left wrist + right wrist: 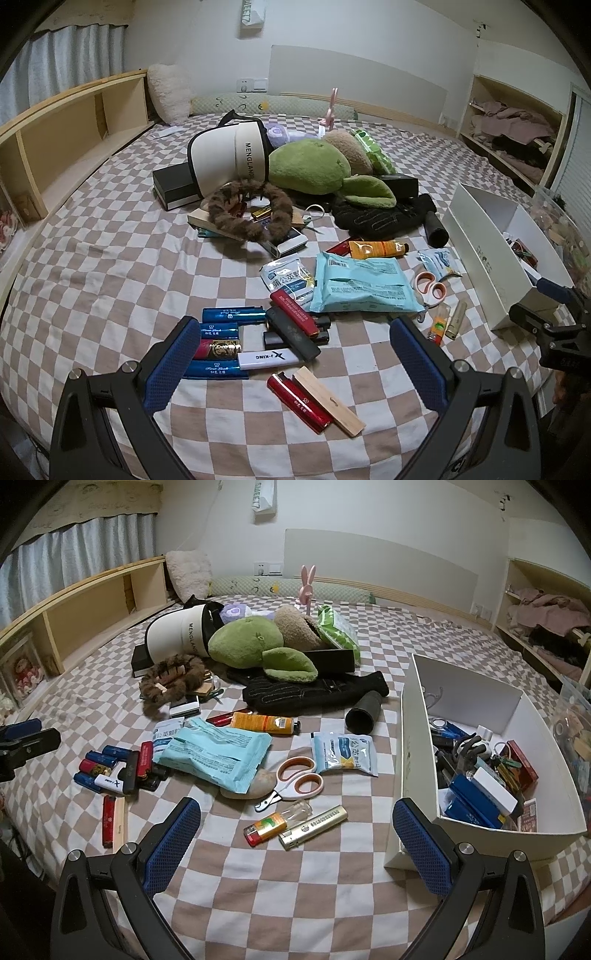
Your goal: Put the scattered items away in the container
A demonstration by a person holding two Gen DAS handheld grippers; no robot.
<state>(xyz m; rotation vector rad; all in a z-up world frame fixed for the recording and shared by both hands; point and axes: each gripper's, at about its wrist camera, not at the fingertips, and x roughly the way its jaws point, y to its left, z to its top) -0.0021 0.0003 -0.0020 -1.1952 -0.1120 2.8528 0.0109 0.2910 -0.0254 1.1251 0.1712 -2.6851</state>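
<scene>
From the left wrist view, the left gripper (293, 354) hangs wide open and empty over a cluster of lighters (258, 332) on the checked bedspread (92, 258), with a red lighter (298, 403) and a wooden strip (330, 401) lying side by side just nearer the camera. The lighters touch and overlap, so closing here could likely catch two at once or flick a neighbour aside. The white box (484, 254) sits far right, its inside mostly cut off by its near wall. From the right wrist view, the right gripper (295, 834) is likewise spread wide with nothing in it, above an orange lighter (265, 829) and a gold lighter (312, 827) that lie touching. The box (410, 746), just beside the right finger, is already crowded; a careless drop might bounce out or the finger could nudge its wall. Its lower contents are a jumble, hard to identify, and the scissors (291, 781) half hide under a teal packet (214, 753).
</scene>
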